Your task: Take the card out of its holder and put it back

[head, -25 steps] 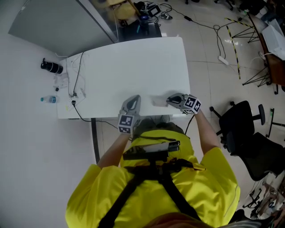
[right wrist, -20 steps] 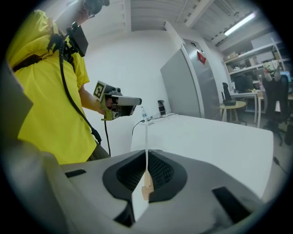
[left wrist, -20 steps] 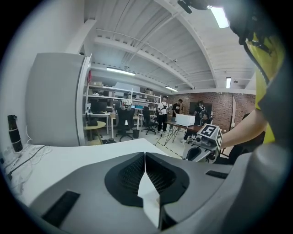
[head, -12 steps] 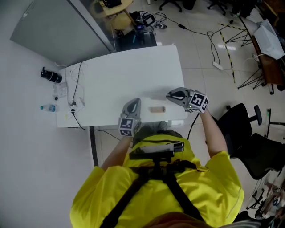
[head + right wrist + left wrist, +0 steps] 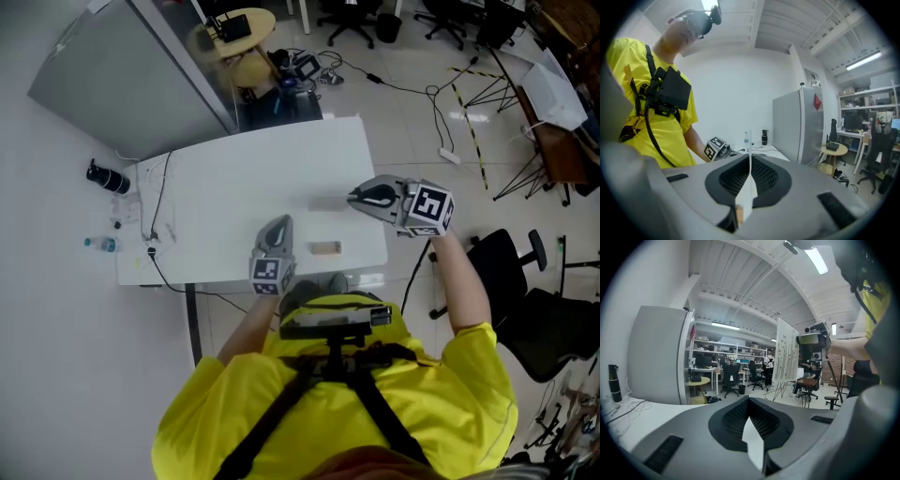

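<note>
Two hand-held grippers work over a white rectangular table [image 5: 244, 178], shown from the head camera and from each gripper's own camera. We find the right gripper [image 5: 354, 198] lifted clear of the tabletop. Its jaws are pressed together on a thin white card [image 5: 749, 161], which its own view shows edge-on, standing up between the dark ribbed pads. The small tan wooden block that serves as card holder [image 5: 325, 247] lies bare on the table near the front edge, between the two grippers and touching neither. The card hangs above and beyond the block, apart from it. The left gripper [image 5: 278, 223] sits low by the front edge, just left of the holder. We read its jaws as drawn together with nothing gripped, since only a pale wedge of tabletop shows between the pads.

Change: one second earlier the right gripper's tips sat low over the spot where the holder now lies, and the block did not show. Half a second earlier the block was uncovered and the gripper was already off it. The gripper now stands higher and further right. We judge from this that the withdrawal is complete and the first half of the task is done. What remains is the return, which needs the card's lower edge aligned with the holder's slot, and no view shows that slot clearly.
</note>
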Demonstrator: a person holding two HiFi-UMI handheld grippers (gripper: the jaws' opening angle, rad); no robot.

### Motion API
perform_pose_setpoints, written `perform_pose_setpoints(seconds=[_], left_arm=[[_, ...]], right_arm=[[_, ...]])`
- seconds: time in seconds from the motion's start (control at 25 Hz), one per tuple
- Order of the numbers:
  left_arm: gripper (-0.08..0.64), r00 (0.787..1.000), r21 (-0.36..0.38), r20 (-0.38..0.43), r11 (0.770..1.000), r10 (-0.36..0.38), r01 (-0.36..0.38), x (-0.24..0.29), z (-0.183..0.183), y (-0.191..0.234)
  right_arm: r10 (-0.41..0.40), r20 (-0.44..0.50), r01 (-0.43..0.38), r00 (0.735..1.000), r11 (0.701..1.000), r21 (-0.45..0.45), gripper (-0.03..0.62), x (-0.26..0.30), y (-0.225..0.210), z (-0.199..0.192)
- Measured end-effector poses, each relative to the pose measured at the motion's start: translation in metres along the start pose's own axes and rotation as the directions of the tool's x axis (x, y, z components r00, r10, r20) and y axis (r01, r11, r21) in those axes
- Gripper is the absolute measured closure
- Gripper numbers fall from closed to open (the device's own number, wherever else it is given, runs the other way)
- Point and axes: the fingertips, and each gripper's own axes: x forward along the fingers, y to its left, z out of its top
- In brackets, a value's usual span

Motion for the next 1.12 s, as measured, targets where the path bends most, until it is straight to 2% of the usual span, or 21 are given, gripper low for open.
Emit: perform_pose_setpoints(seconds=[0.28, 0.4, 0.8, 0.96, 1.12], left_arm=[[0.558, 1.0, -0.044, 0.0, 0.999, 0.003, -0.003, -0.003, -0.005, -0.002], [0.558, 1.0, -0.038, -0.018, 0.999, 0.017, -0.018, -0.005, -0.011, -0.003], [0.558, 0.996, -0.042, -0.078, 0.998, 0.036, -0.039, -0.021, -0.027, -0.007], [0.558, 0.994, -0.057, -0.105, 0.997, 0.037, -0.043, -0.024, -0.033, -0.005], [0.558, 0.992, -0.058, -0.118, 0.997, 0.042, -0.05, -0.024, -0.037, -0.004]], right_arm=[[0.027, 0.0, -0.027, 1.0, 0.999, 0.035, 0.575, 0.008, 0.006, -0.019], [0.04, -0.011, -0.039, 0.999, 0.998, 0.051, 0.575, 0.011, 0.005, -0.032], [0.142, -0.081, -0.129, 0.987, 0.98, 0.15, 0.575, 0.068, 0.03, -0.169], [0.173, -0.087, -0.156, 0.981, 0.972, 0.174, 0.575, 0.081, 0.031, -0.201], [0.153, -0.077, -0.135, 0.985, 0.971, 0.199, 0.575, 0.085, 0.021, -0.213]])
